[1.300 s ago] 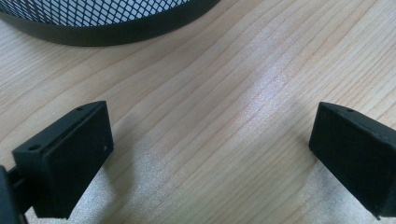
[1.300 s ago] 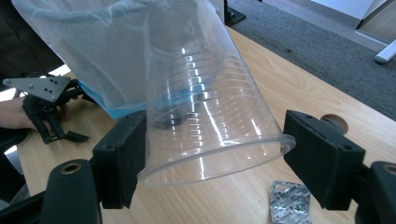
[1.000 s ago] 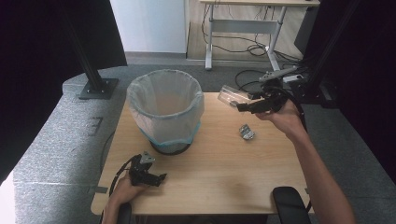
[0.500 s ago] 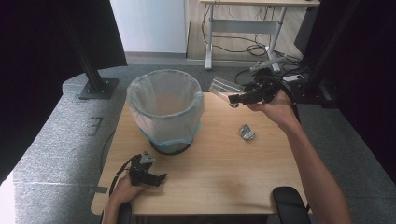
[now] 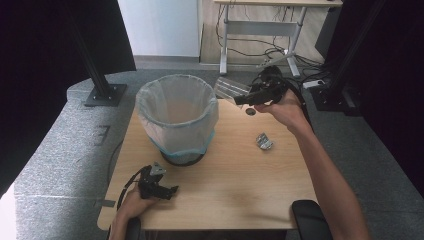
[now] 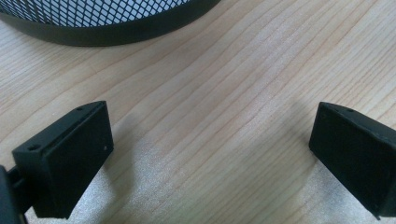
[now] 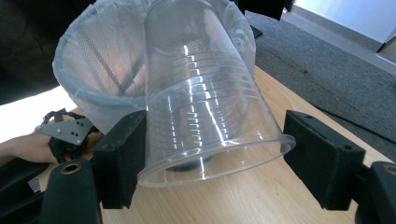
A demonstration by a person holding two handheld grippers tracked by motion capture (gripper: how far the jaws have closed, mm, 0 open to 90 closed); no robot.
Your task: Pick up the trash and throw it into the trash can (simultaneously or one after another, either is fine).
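Two grippers are working at the wooden table (image 5: 235,185). The right gripper (image 7: 212,154) is holding a clear plastic cup (image 7: 201,98) sideways above the table's far edge, at two o'clock from the lined bin (image 5: 177,120), its jaws pinching the cup near its rim. The left gripper (image 6: 210,154) is resting on the table at seven o'clock from the bin, jaws standing wide apart over bare wood. Foil scrap (image 5: 263,141) is lying at three o'clock from the bin.

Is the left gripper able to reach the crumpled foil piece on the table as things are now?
Probably yes. The left gripper rests open near the front edge, and bare table lies between it and the crumpled foil piece. The bin stands off that path.
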